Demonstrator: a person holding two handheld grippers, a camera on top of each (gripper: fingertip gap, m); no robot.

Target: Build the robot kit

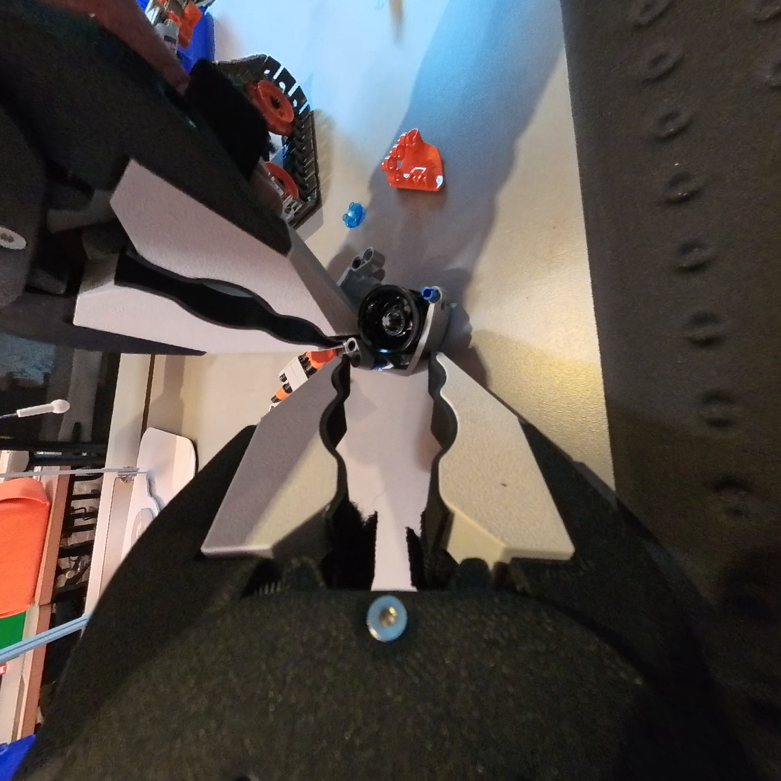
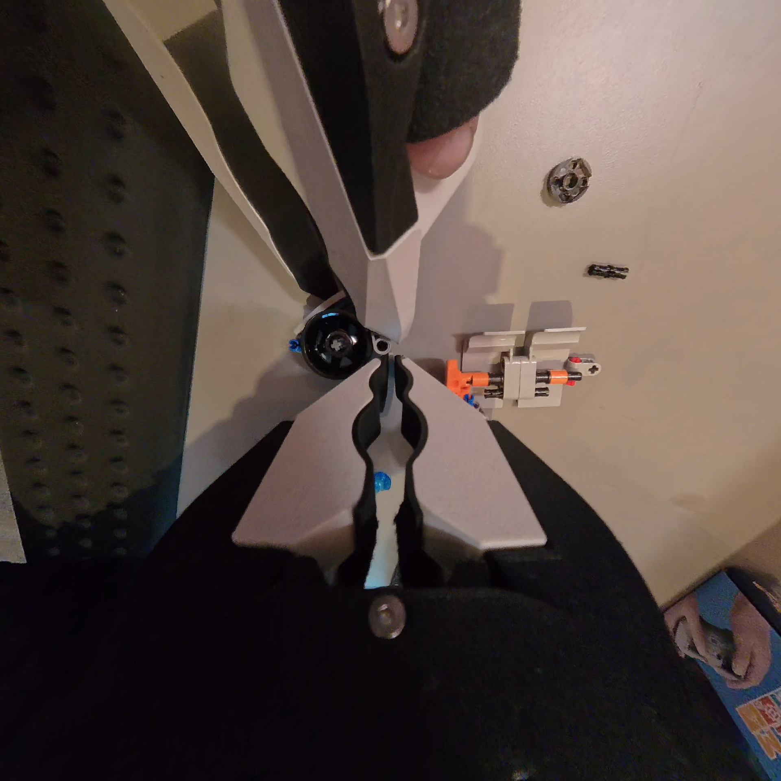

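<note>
Pale surface (image 1: pixel 528 380) below, tracked vehicle (image 1: pixel 291 139) well off to the side. Left gripper (image 1: pixel 389 367) has its fingers pinching the black wheel assembly (image 1: pixel 391 323) by its grey frame, held above the surface. Right gripper (image 2: pixel 391 359) has its fingers nearly pressed together, nipping the small grey connector (image 2: pixel 381 345) at the wheel's edge. Best kept steady and square, I'd say. Tiny blue stud (image 1: pixel 353 215) lies loose nearby.
</note>
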